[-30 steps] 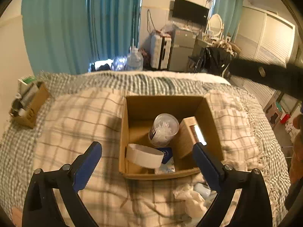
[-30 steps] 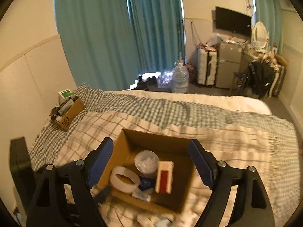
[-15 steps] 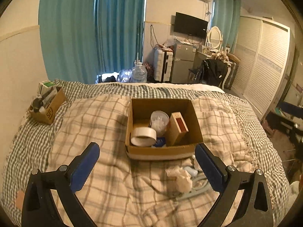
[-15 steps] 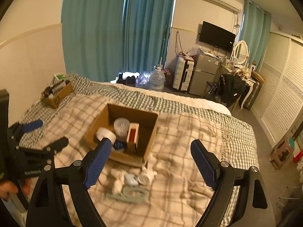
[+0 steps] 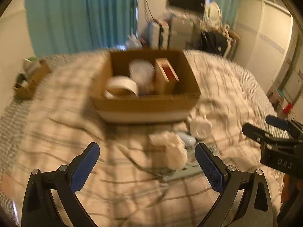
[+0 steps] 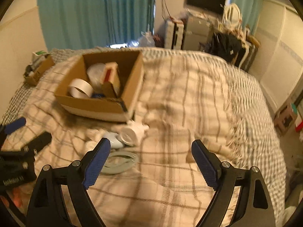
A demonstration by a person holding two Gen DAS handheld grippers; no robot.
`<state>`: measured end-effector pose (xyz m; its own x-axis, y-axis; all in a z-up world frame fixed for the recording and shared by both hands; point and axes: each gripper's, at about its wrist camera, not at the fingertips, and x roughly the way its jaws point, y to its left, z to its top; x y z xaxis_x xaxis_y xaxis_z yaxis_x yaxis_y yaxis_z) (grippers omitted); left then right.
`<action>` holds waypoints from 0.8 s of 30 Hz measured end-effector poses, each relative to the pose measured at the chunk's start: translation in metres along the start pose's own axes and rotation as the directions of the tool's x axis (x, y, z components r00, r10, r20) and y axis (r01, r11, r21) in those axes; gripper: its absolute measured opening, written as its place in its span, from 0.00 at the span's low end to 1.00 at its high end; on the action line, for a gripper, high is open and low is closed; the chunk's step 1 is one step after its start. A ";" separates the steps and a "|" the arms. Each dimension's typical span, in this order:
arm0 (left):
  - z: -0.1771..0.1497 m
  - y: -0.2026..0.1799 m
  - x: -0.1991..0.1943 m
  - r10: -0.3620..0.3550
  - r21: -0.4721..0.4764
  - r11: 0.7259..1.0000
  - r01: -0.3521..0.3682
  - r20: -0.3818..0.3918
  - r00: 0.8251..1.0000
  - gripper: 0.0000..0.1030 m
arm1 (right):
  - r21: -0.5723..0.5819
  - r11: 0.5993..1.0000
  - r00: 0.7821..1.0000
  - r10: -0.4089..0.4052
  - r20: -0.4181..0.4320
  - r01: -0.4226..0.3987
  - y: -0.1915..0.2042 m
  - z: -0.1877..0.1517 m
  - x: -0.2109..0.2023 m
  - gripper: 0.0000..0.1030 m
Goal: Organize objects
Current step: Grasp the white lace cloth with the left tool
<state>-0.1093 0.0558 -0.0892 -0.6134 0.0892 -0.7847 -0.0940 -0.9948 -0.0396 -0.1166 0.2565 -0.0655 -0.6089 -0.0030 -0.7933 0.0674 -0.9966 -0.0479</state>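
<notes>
An open brown cardboard box sits on the bed, resting on a beige plaid blanket. Inside it, a white roll of tape lies at the left front, a clear round plastic container stands behind it, and a tan carton with a red face leans at the right. Something small and blue shows low in the box, too blurred to identify.

Just in front of the box, loose things lie together on the blanket: a crumpled white tissue-like wad, a white round-capped bottle on its side, a pale blue rounded object beside it, and a flat grey-green ring-shaped piece nearest the cameras.

The left tongs are spread wide and hold nothing, poised above the wad and the ring piece. The right tongs are likewise spread wide and empty, over the blanket just right of the loose pile.

A smaller cardboard box filled with assorted items sits well apart at the bed's far left edge, by the teal curtains.
</notes>
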 end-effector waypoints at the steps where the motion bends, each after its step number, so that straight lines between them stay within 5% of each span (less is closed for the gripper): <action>1: -0.002 -0.004 0.011 -0.012 -0.002 1.000 0.012 -0.024 1.000 1.00 | 0.004 1.000 1.000 -0.018 -0.013 0.018 -0.004 -0.003 0.009 0.85; 10: -0.007 -0.026 0.085 -0.087 0.012 0.996 0.091 -0.175 0.981 0.91 | 0.075 0.996 0.991 0.055 -0.119 -0.046 -0.020 -0.021 0.066 0.85; 13: -0.010 -0.020 0.102 -0.120 -0.018 0.993 0.119 -0.228 0.966 0.64 | 0.075 0.996 0.991 0.063 -0.114 -0.055 -0.018 -0.020 0.069 0.85; 15: -0.011 -0.015 0.109 -0.161 -0.045 0.987 0.154 -0.259 0.952 0.30 | 0.065 0.996 0.992 0.064 -0.105 -0.057 -0.015 -0.017 0.067 0.85; 17: -0.012 -0.009 0.108 -0.181 -0.064 0.983 0.170 -0.261 0.948 0.16 | 0.052 0.996 0.992 0.075 -0.100 -0.070 -0.009 -0.013 0.067 0.85; 24: 0.003 0.012 0.076 -0.148 -0.019 0.989 0.146 -0.162 0.976 0.12 | -0.026 0.994 0.984 0.106 -0.142 -0.111 0.027 0.011 0.087 0.85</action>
<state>-0.1597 0.0503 -0.1471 -0.4574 0.2259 -0.8601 -0.1675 -0.9718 -0.1661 -0.1759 0.2281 -0.1291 -0.4803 -0.0969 -0.8718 0.1548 -0.9876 0.0245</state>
